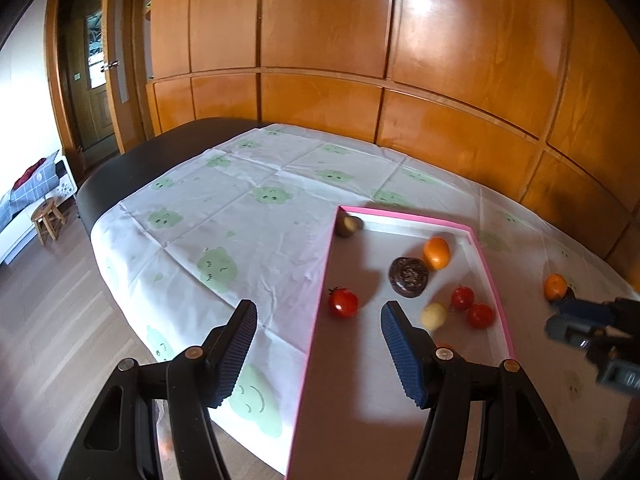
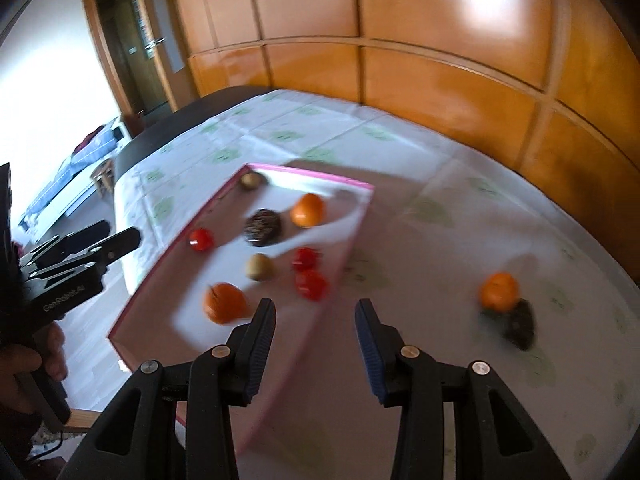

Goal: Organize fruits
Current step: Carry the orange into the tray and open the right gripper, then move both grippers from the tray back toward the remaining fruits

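Pink-rimmed tray on clothed surface, holding tomatoes, oranges, other fruit. Left gripper: jaws apart, empty, straddling tray's left rim. Right gripper: jaws apart, empty. Right view alone shows loose orange touching dark fruit outside tray.

I see a white tablecloth printed with pale green smiling blobs, laid over a black counter in front of glossy orange-brown wood panelling. On it sits a tray with a pink rim and a white floor, holding red cherry tomatoes, an orange mandarin, a dark brown speckled fruit and a yellowish-tan one. My left claw and right claw are black with ribbed dark blue pads, and a second orange mandarin lies outside the tray.
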The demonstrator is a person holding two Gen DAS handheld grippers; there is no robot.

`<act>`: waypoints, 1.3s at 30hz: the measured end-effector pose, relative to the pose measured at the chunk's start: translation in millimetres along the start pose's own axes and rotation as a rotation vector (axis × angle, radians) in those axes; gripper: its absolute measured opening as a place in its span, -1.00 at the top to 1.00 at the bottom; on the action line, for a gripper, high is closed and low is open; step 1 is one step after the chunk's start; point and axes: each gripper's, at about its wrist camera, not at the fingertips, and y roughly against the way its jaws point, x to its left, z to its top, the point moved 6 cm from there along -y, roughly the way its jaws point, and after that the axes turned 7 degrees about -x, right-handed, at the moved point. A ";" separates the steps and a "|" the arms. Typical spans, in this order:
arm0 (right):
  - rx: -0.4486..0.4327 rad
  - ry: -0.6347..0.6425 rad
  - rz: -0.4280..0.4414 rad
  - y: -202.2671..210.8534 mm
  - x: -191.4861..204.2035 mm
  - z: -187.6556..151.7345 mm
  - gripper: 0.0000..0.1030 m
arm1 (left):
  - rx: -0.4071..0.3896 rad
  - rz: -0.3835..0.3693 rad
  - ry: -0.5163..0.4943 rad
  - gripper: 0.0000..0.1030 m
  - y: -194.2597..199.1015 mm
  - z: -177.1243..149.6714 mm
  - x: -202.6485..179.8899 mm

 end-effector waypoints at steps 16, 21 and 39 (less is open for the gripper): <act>0.005 -0.130 -0.259 52.0 -151.7 -38.7 0.19 | 0.004 -0.130 -0.153 -0.26 6.6 2.1 -79.6; 0.007 -0.179 -0.334 64.8 -192.5 -54.2 0.19 | 0.005 -0.181 -0.202 -0.23 10.0 0.7 -107.4; 0.034 -0.468 -0.372 68.3 -264.9 -95.5 0.19 | 0.072 -0.292 -0.299 -0.16 10.7 -16.6 -177.6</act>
